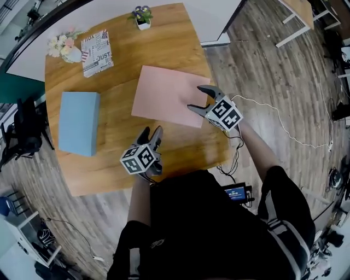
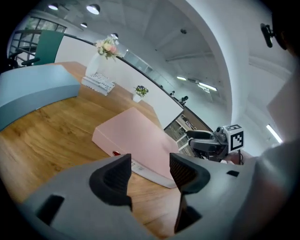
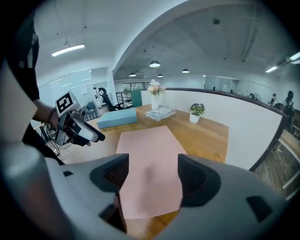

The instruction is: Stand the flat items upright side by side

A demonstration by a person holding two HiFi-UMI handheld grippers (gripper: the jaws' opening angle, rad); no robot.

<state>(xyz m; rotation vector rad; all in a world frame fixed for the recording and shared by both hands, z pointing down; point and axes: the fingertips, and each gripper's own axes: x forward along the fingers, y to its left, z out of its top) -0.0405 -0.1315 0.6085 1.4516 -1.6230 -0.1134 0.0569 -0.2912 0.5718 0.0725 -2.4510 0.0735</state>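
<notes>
Holding my left gripper [image 1: 152, 132] and right gripper [image 1: 194, 97] spread, empty, by the pink box's [image 1: 164, 93] near edge, ready to stand it.

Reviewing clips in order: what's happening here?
A person holds a gripper in each hand over a wooden table. Both are open and empty: the right gripper at the near corner of the pink box, the left gripper by the table's front edge. The pink box, blue box and patterned book all lie flat.

Count on the single table [image 1: 123, 65]: one pink box [image 1: 167, 94], one blue box [image 1: 79, 122], one printed book [image 1: 97, 52]. Upper frame: one flower vase [image 1: 64, 48], one potted plant [image 1: 143, 16].
</notes>
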